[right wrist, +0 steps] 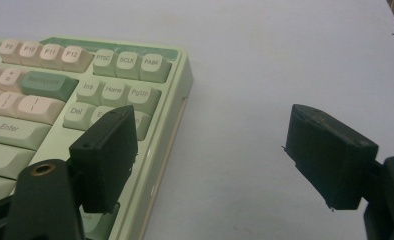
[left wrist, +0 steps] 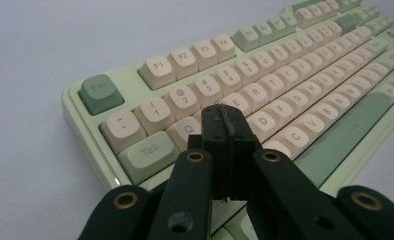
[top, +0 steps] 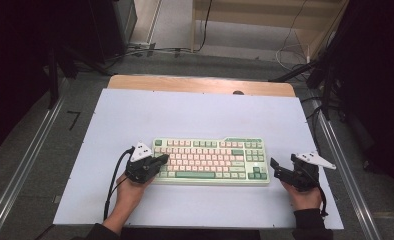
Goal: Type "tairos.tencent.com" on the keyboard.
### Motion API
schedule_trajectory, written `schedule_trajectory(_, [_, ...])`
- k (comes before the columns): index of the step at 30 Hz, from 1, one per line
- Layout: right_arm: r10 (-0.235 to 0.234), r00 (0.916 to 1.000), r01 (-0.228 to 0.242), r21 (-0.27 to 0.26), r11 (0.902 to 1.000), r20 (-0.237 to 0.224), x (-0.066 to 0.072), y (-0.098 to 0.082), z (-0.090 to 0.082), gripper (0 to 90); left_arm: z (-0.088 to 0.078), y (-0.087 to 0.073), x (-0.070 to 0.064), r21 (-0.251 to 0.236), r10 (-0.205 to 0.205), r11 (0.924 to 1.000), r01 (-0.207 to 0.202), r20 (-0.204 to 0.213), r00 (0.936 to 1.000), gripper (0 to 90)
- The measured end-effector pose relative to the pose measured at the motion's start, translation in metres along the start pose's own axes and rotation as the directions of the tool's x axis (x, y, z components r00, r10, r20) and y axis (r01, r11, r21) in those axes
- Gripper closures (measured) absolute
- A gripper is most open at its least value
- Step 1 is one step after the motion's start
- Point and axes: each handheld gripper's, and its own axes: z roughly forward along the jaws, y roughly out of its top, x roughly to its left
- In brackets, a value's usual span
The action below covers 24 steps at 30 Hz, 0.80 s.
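While the green and cream keyboard (top: 211, 161) lies on the white surface (top: 195, 117), the left claw (left wrist: 224, 131) hovers with jaws pressed together over the keyboard's left end, and the right claw (right wrist: 225, 155) gapes wide, empty, just beside its right end.

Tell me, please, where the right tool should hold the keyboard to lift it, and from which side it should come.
Probably the keyboard's right short edge, approached from the right. It lies flat on the white mat, and that thin side wall is bare. The right tool is already open beside that end; one jaw above, one below.
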Motion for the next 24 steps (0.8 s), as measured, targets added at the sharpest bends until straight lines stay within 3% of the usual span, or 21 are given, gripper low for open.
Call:
schedule_trajectory(15, [-0.007, 1.0, 0.007, -0.002, 1.0, -0.002, 0.001, 0.001, 0.0, 19.1, 0.006, 0.0, 0.0, 0.033, -0.016, 0.9993, 0.016, 0.01, 0.9998, 90.0])
schedule_trajectory(16, [-0.008, 1.0, 0.008, 0.001, 1.0, -0.001, 0.001, 0.001, 0.001, 19.1, 0.002, 0.001, 0.001, 0.003, -0.025, 0.9997, 0.025, 0.019, 0.9995, 90.0])
schedule_trajectory(19, [-0.007, 1.0, 0.007, -0.003, 1.0, -0.004, 0.0, 0.0, 0.0, 19.1, -0.01, 0.004, 0.002, -0.082, -0.048, 0.9952, 0.053, 0.064, 0.9968, 76.9])
schedule_trajectory(22, [-0.002, 1.0, 0.001, -0.012, 0.9999, -0.006, -0.001, 0.001, -0.001, 19.1, -0.021, 0.005, 0.004, -0.13, -0.054, 0.9897, 0.059, 0.041, 0.9977, 58.1])
schedule_trajectory(24, [-0.004, 1.0, 0.004, -0.009, 1.0, -0.007, 0.0, 0.001, 0.0, 19.2, -0.026, 0.004, 0.01, -0.145, -0.085, 0.9856, 0.087, 0.019, 0.9962, 47.8])
